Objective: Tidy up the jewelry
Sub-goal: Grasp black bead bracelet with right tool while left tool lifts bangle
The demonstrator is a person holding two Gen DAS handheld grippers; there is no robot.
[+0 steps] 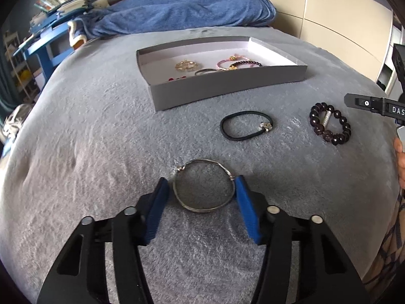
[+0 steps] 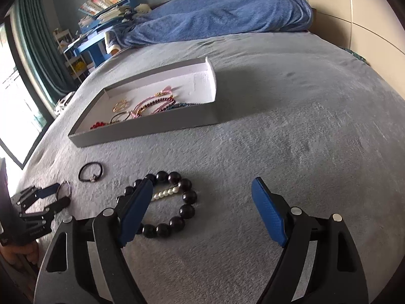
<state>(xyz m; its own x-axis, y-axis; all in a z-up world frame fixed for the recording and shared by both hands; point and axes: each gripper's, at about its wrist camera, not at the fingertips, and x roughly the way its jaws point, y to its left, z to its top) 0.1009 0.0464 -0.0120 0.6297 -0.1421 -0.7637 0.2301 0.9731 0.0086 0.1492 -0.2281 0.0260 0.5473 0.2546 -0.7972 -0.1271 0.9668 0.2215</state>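
A silver wire bangle (image 1: pixel 203 186) lies on the grey blanket between the blue pads of my left gripper (image 1: pixel 202 183); the pads touch its two sides, so the gripper is shut on it. It also shows in the right wrist view (image 2: pixel 64 190). A black hair tie (image 1: pixel 246 126) and a dark beaded bracelet (image 1: pixel 330 124) lie further off. My right gripper (image 2: pixel 202 187) is open and empty, its left finger (image 2: pixel 135 210) over the beaded bracelet (image 2: pixel 187 197). A grey tray (image 1: pixel 227 83) holds several pieces of jewelry.
A blue towel-covered pillow (image 1: pixel 182 10) lies at the bed's head. A blue shelf with books (image 1: pixel 58 2) stands at the far left. Cream wardrobe doors (image 1: pixel 329 20) are on the right. A window with green curtains (image 2: pixel 27 58) is at the left.
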